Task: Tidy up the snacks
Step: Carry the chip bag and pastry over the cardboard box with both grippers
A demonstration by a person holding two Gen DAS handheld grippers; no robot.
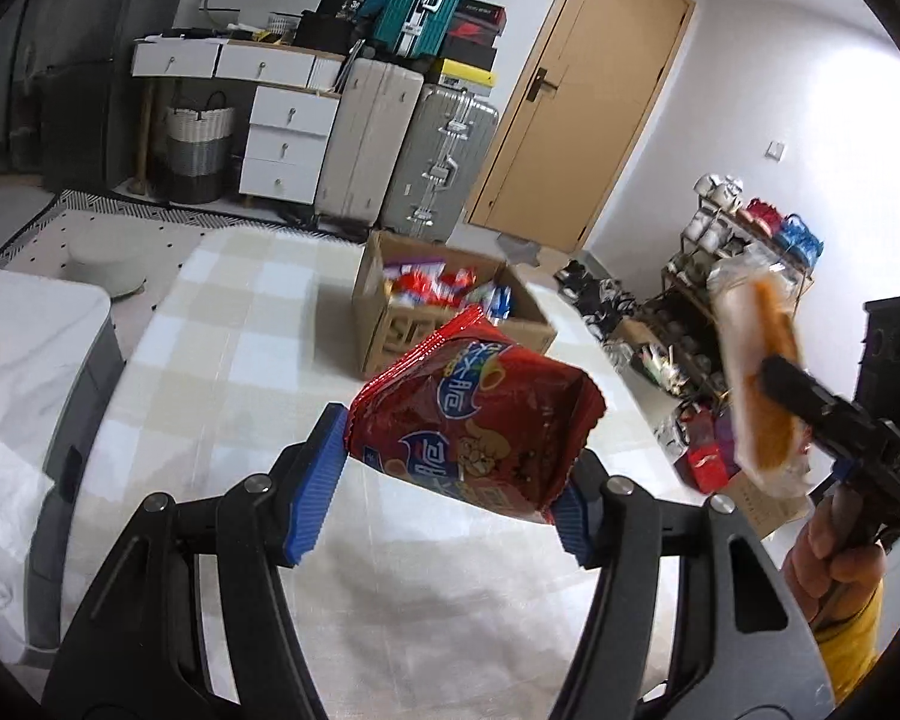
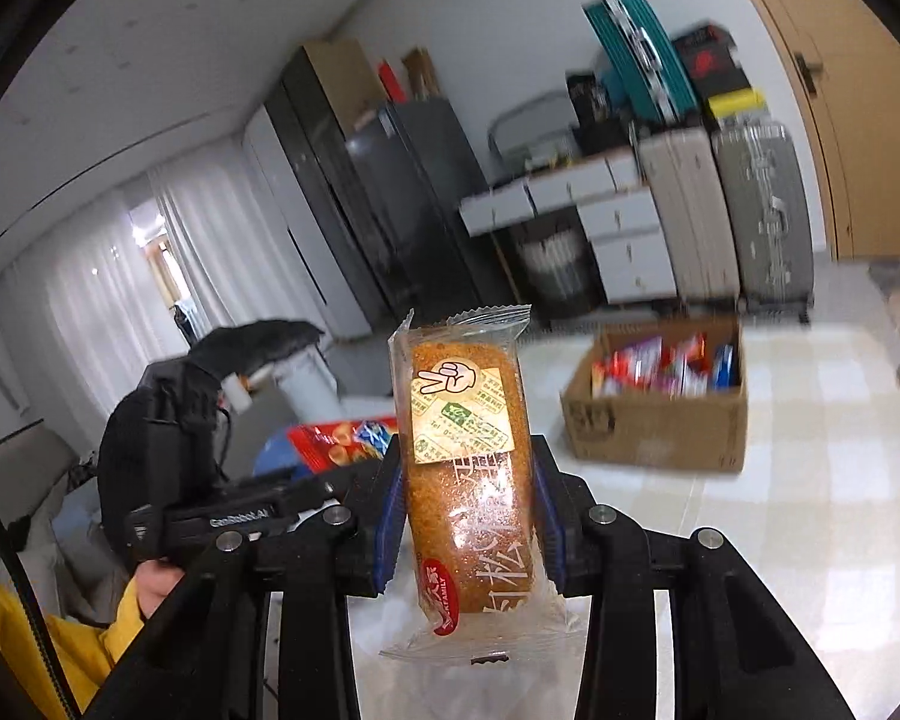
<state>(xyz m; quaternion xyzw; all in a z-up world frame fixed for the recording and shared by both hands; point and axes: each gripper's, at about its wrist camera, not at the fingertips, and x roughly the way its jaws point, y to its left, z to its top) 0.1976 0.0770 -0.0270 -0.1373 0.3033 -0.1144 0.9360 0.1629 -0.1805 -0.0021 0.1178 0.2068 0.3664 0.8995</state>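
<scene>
My left gripper [image 1: 444, 492] is shut on a red snack bag [image 1: 480, 420], held above the checked tablecloth [image 1: 228, 360]. My right gripper [image 2: 468, 516] is shut on a clear-wrapped brown bread roll [image 2: 468, 468], held upright. The left wrist view also shows that bread roll [image 1: 762, 384] blurred at the right, with the right gripper [image 1: 774, 372] and a hand in a yellow sleeve [image 1: 834, 552] behind it. An open cardboard box [image 1: 402, 324] holding several snack packs sits at the table's far end; in the right wrist view the cardboard box [image 2: 660, 426] stands right of the roll.
Suitcases [image 1: 408, 150], white drawers [image 1: 282, 138] and a wooden door [image 1: 582, 96] line the far wall. A cluttered shoe rack [image 1: 726, 276] stands at the right. A white-and-grey unit [image 1: 42, 396] borders the table's left side. The left hand's gripper [image 2: 210, 480] shows in the right wrist view.
</scene>
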